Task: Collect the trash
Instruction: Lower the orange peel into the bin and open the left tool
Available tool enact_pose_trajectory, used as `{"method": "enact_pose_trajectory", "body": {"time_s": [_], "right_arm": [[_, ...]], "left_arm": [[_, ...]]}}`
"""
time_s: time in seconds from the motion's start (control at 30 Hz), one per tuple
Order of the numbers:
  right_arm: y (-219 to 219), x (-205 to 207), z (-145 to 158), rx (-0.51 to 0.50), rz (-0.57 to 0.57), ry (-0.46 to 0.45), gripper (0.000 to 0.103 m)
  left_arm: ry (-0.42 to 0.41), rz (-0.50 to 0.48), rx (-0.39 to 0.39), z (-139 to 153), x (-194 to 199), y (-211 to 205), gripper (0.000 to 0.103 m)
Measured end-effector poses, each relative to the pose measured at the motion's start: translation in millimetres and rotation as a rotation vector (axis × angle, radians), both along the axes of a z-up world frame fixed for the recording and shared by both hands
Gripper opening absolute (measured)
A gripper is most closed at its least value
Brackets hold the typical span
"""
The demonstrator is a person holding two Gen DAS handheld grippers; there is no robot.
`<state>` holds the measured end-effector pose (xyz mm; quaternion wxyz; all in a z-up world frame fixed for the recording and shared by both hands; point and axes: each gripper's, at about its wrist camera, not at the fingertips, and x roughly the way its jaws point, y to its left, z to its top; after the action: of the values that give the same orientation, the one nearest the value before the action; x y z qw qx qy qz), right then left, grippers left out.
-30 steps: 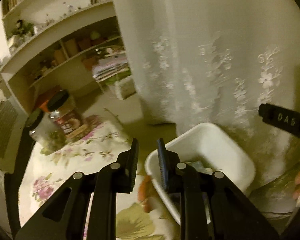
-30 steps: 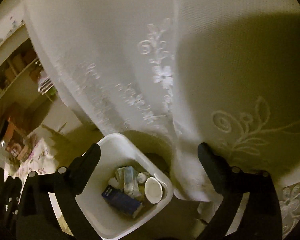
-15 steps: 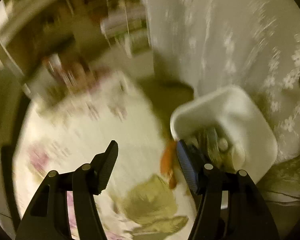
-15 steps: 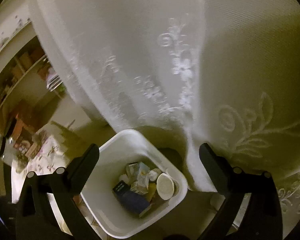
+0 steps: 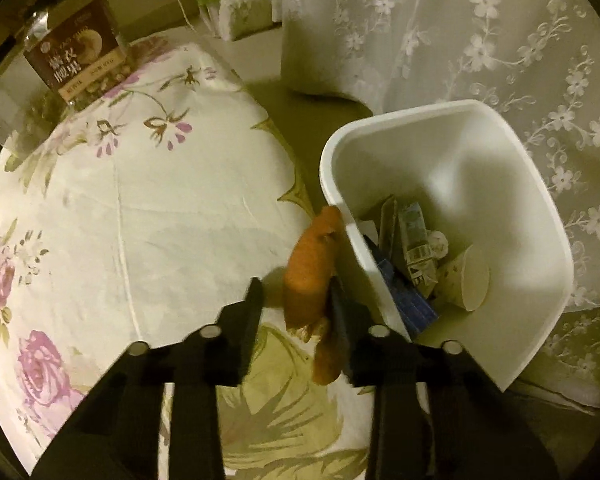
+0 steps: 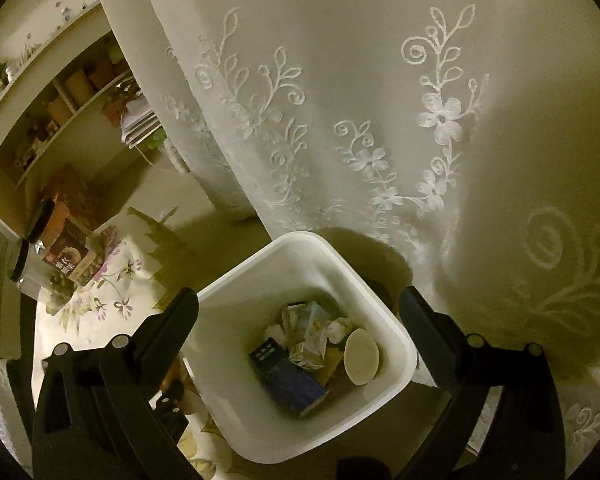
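Black fingers of my left claw (image 5: pixel 296 300) are closing around an orange scrap (image 5: pixel 312 268) that is lying on the counter (image 5: pixel 140 220) right at its edge; the right finger is up against the scrap, while the left finger is standing a little off it, so I am not calling it clamped. The scrap is sitting just beside the outer wall of the white bin (image 5: pixel 520 200), apparently touching it. Inside the bin I am seeing a blue box (image 5: pixel 408 296), a small crumpled carton (image 5: pixel 416 240) and a paper cup (image 5: pixel 468 276) lying on its side. The counter is wearing a cloth printed with purple flowers, and at its far corner a brown-labelled jar (image 5: pixel 80 56) is standing.

My right claw (image 6: pixel 300 312) is hanging over the bin (image 6: pixel 228 360) with its fingers spread wide and nothing between them. Beyond the bin an embroidered white curtain (image 6: pixel 380 100) is hanging, and to the left shelves (image 6: pixel 60 92) are carrying assorted items.
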<state>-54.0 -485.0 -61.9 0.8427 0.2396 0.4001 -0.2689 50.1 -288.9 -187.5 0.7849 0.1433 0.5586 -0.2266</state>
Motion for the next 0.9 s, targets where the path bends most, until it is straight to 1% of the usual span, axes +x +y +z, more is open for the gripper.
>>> {"method": "enact_pose_trajectory", "body": {"time_s": [0.07, 0.13, 0.27, 0.43, 0.5, 0.57, 0.67, 0.7, 0.77, 0.83, 0.9], "right_arm": [[-1.2, -1.5, 0.5, 0.003, 0.001, 0.0, 0.096], [-1.2, -1.3, 0.2, 0.005, 0.001, -0.002, 0.096], [-3.5, -3.2, 0.1, 0.018, -0.006, -0.012, 0.096], [-13.3, -12.3, 6.4, 0.03, -0.056, -0.053, 0.096], [-18.9, -18.7, 9.3, 0.035, -0.082, -0.07, 0.096], [-25.9, -25.4, 11.1, 0.032, -0.112, -0.079, 0.096], [-37.6, -35.3, 11.6, 0.026, -0.154, -0.079, 0.096], [-41.5, -38.8, 11.7, 0.018, -0.171, -0.078, 0.096], [-47.6, -44.6, 11.7, 0.013, -0.196, -0.077, 0.096], [-50.3, -48.6, 11.2, 0.02, -0.207, -0.081, 0.096], [-49.3, -49.3, 10.5, 0.029, -0.207, -0.084, 0.096]], "left_arm": [[-0.005, 0.007, -0.015, 0.3, 1.0, 3.0, 0.019], [-0.006, 0.005, -0.018, 2.4, 1.8, 5.2, 0.018], [-0.058, -0.016, -0.016, 16.8, -3.2, 3.6, 0.016], [-0.131, -0.05, -0.056, 55.1, -12.1, -10.9, 0.016], [-0.165, -0.081, -0.08, 73.8, -18.6, -23.2, 0.017], [-0.179, -0.111, -0.107, 88.8, -22.5, -36.9, 0.017], [-0.186, -0.141, -0.135, 105.6, -29.1, -55.2, 0.021], [-0.184, -0.143, -0.14, 109.4, -31.1, -58.6, 0.033], [-0.201, -0.144, -0.152, 117.8, -35.1, -59.3, 0.05], [-0.244, -0.149, -0.142, 126.6, -41.1, -56.1, 0.05], [-0.299, -0.145, -0.107, 134.2, -46.3, -50.0, 0.05]]}}
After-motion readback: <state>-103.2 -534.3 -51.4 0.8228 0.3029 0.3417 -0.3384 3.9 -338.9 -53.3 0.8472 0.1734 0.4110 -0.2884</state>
